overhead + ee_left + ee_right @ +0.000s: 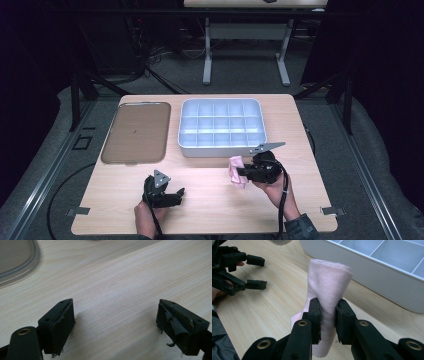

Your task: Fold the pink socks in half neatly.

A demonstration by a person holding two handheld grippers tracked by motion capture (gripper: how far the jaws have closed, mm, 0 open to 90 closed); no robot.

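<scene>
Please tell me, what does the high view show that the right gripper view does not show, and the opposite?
The high view alone gives the brown lid lying flat left of the tray, and both forearms. The right gripper view alone gives the close detail: the right gripper has its jaws pressed into the folded pink cloth. Both share the white compartment tray, the wooden table, the cloth, and the left gripper, open.
</scene>
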